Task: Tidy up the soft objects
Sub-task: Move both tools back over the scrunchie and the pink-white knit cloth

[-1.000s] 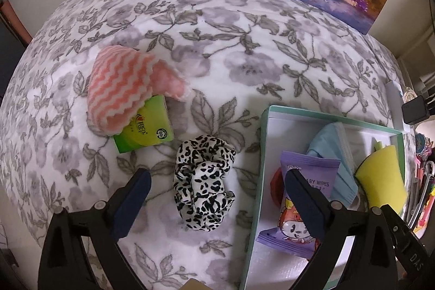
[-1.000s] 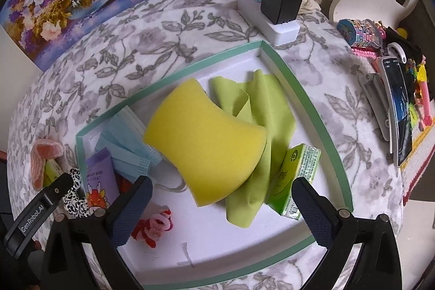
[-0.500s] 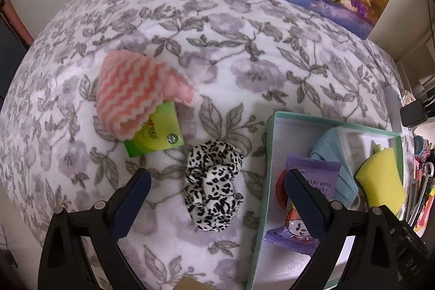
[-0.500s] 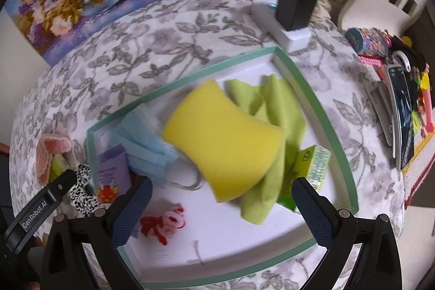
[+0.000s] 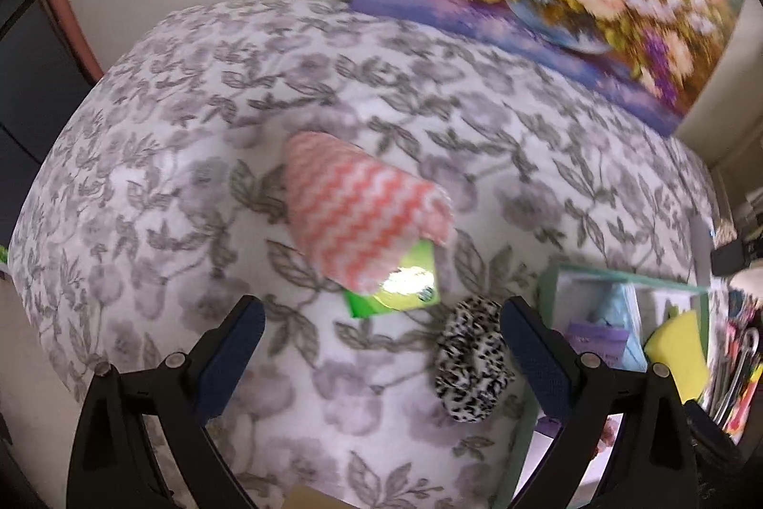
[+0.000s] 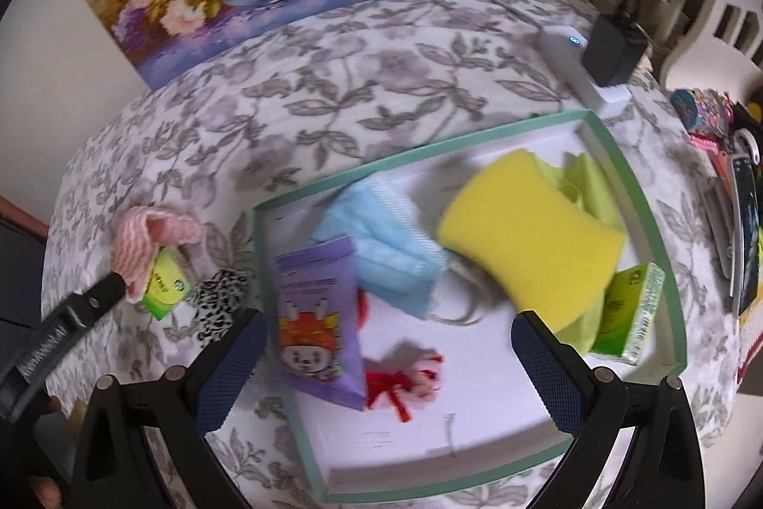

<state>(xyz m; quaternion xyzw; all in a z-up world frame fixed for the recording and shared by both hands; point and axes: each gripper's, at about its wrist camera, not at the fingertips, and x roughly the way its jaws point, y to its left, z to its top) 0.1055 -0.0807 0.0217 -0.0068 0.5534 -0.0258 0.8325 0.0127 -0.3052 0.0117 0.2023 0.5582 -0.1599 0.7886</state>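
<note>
**Ana:** Both grippers are spread wide with nothing between the pads. The left gripper (image 5: pixel 381 347) now aims at the pink-and-white zigzag knitted cloth (image 5: pixel 365 213), which lies draped over the small green tissue pack (image 5: pixel 400 294) on the grey floral tablecloth (image 5: pixel 190 175).

**Ben:** A second ago the black-and-white leopard-print fabric scrunchie (image 5: pixel 472 361) sat midway between its fingers. It has slid towards the right finger, so the left hand has swung leftwards and tilted up; the view is blurred with motion.

**Ana:** My reading: the zigzag cloth is the next target, not the scrunchie. All three things remain outside the shallow white tray with the mint-green rim (image 6: pixel 634 194).

**Ben:** And the right gripper (image 6: pixel 386 361)?

**Ana:** It has pulled back and turned left over the tray. Earlier the yellow foam sponge (image 6: pixel 529 232) filled the middle of its view; now the sponge is at the right, resting on the lime-green cloth (image 6: pixel 596 189).

**Ben:** Also in the tray: the pale blue face mask (image 6: pixel 381 237), the purple wipes packet (image 6: pixel 317 318), a red-and-pink pompom toy (image 6: pixel 405 375) and a second green tissue pack (image 6: pixel 629 308).

**Ana:** So the tray is well filled, with three soft items left. The cloth will sag when lifted, and may drag the pack beneath it
</note>
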